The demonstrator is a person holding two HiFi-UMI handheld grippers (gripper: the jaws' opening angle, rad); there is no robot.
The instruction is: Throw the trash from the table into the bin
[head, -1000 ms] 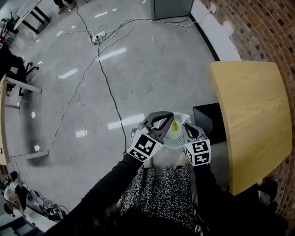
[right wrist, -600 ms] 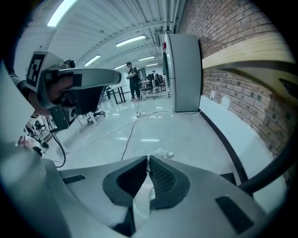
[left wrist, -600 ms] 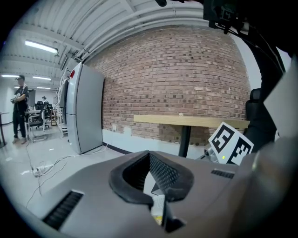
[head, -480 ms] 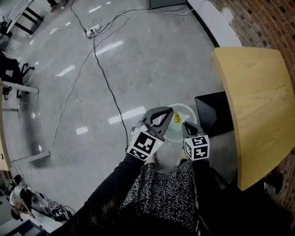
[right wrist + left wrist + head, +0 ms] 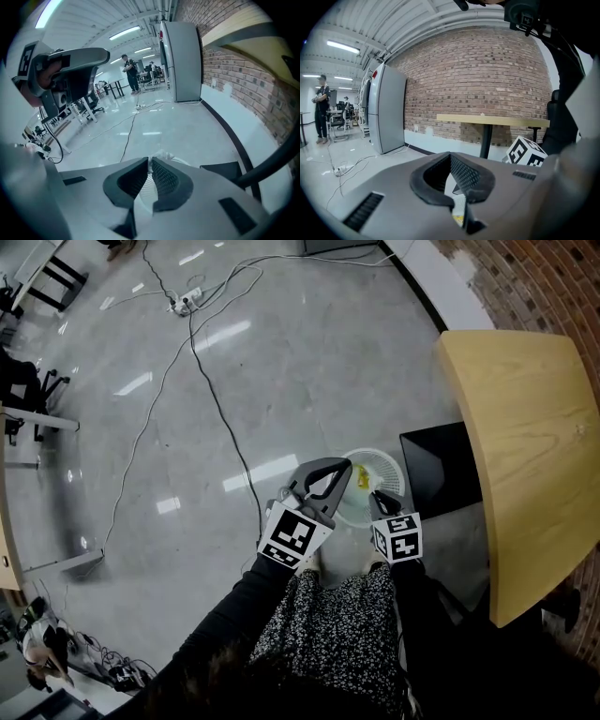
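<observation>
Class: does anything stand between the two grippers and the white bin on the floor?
Nothing visible does. The left gripper and the right gripper hang at the open mouth of the bin, with only air between. The table stands off to one side.

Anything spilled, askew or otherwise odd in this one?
Nothing is spilled. The yellow trash lies inside the round white mesh bin, which stands upright beside the wooden table. Only the black cables look untidy, trailing loose across the grey floor.
</observation>
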